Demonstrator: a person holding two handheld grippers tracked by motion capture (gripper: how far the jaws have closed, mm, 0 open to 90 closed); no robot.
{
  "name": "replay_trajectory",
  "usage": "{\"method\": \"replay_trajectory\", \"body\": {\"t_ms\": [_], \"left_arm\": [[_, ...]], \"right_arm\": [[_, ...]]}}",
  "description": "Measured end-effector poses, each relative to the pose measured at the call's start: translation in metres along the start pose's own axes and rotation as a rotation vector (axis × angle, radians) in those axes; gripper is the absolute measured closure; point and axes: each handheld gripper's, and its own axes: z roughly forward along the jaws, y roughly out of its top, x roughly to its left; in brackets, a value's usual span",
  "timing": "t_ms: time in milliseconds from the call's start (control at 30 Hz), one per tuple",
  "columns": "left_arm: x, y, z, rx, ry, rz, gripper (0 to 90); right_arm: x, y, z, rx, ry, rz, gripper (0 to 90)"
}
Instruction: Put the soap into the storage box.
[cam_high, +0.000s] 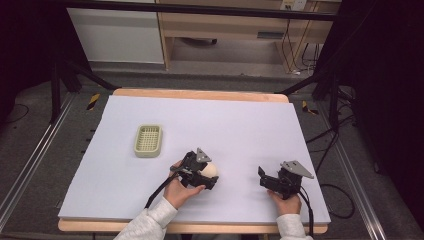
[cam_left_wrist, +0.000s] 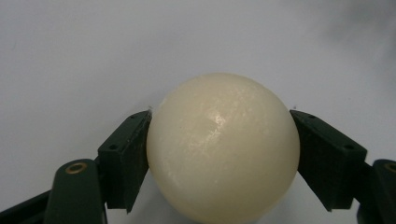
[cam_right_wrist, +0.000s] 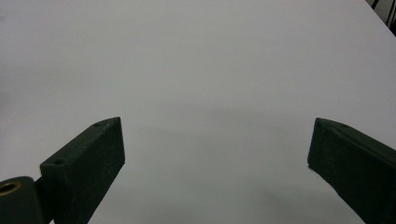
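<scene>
Left tool (cam_high: 209, 176) clamped on a cream ball (cam_high: 210, 169); in the left gripper view both black jaws press the ball (cam_left_wrist: 223, 148) at its sides, touching left and right, ball sitting between them over the pale surface (cam_left_wrist: 93, 56); whether the ball rests on the surface or is lifted slightly, can't tell from these angles; in the high view it sits near the front edge of the white surface (cam_high: 225, 125), a little left of centre, left hand (cam_high: 181, 190) gripping the tool from behind; right tool (cam_high: 263, 178) well apart to the right, also near the front edge, held by the right hand (cam_high: 286, 202); right gripper view shows its jaws spread wide, nothing between them, just bare surface (cam_right_wrist: 210, 93); a pale green slotted tray (cam_high: 148, 140) lies on the surface up and left of the ball, well apart from both tools; wooden board edge (cam_high: 200, 94) shows along the far side under the white sheet.
</scene>
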Motion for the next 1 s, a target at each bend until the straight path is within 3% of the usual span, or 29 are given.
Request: {"method": "replay_trajectory", "body": {"t_ms": [1000], "left_arm": [[0.026, -0.002, -0.035, -0.02, 0.039, -0.023, 24.1]], "right_arm": [[0.0, 0.0, 0.0, 0.001, -0.003, -0.001, 4.4]]}}
